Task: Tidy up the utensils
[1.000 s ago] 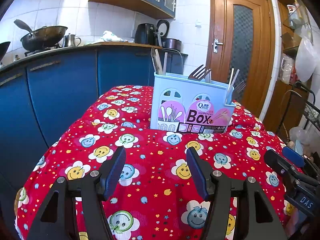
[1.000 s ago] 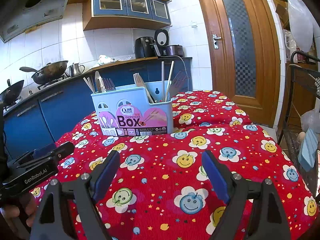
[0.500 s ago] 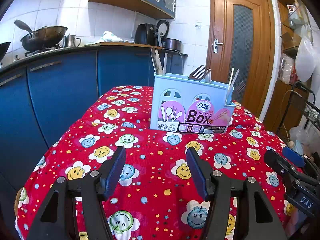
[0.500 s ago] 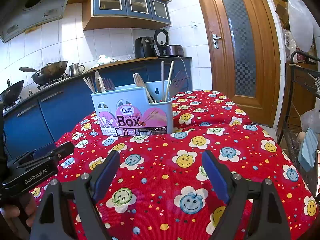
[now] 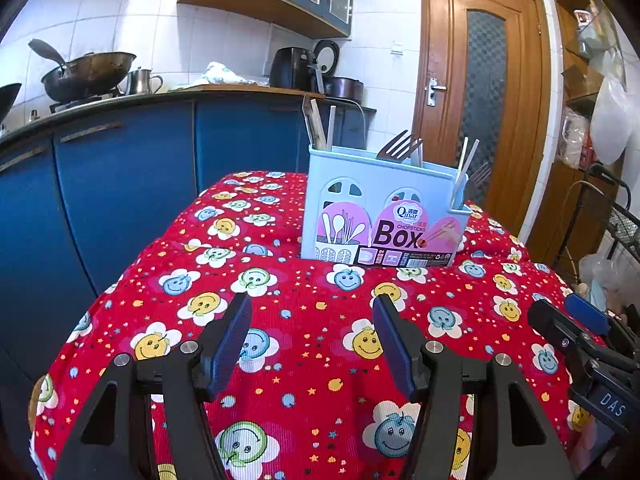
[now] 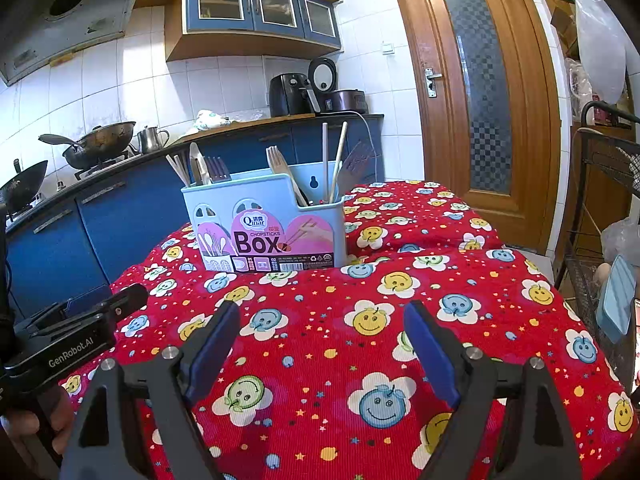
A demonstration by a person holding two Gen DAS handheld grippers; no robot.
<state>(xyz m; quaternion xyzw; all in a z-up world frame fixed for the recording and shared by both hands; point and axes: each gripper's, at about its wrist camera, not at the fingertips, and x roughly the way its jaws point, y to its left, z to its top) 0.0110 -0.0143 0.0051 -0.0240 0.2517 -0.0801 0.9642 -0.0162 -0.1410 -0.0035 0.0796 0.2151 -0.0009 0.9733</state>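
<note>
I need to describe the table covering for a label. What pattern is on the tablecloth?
The tablecloth is red with smiley-faced flowers, best seen in the right wrist view.

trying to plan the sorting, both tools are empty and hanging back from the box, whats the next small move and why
Probably ease the right tool forward toward the light blue utensil box. Both it and the left tool stand open with nothing between their fingers, short of the box, over bare red tablecloth. No utensil lies loose on the cloth; the forks and chopsticks all stand in the box, so any sorting likely starts there.
</note>
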